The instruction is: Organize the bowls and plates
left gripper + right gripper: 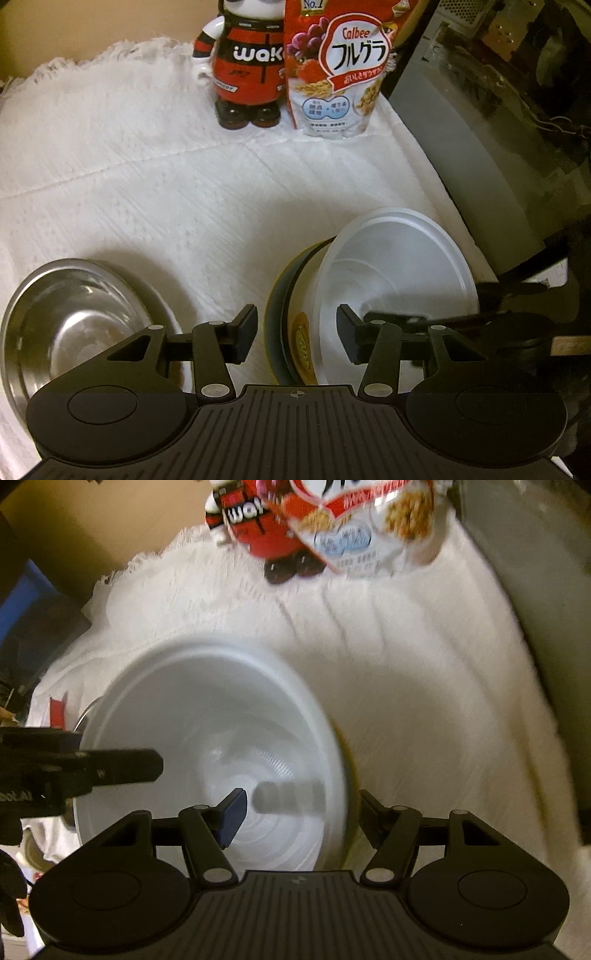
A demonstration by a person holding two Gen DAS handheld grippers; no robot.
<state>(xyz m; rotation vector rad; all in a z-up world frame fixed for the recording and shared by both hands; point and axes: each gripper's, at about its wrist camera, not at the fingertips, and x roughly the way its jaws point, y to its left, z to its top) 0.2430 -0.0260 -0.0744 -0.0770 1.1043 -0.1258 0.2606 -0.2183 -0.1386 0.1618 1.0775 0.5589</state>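
Observation:
A white plastic bowl (399, 266) sits nested in a yellow bowl (303, 343) with a dark rim, on the white cloth (147, 192). My left gripper (297, 332) straddles the stack's left wall. One finger (245, 332) is outside the yellow bowl with a sliver of cloth showing between them. The other finger (349, 332) is inside the white bowl. My right gripper (299, 812) straddles the right wall of the white bowl (207, 720). Its left finger (232, 816) hangs free inside, and its right finger (369, 812) is outside the rim. A steel bowl (74, 325) lies at lower left.
A red and black figurine (247, 70) and a cereal bag (343, 70) stand at the back of the cloth. A grey appliance (480, 129) borders the cloth on the right. The cloth's frilled edge (110, 55) ends at a tan wall.

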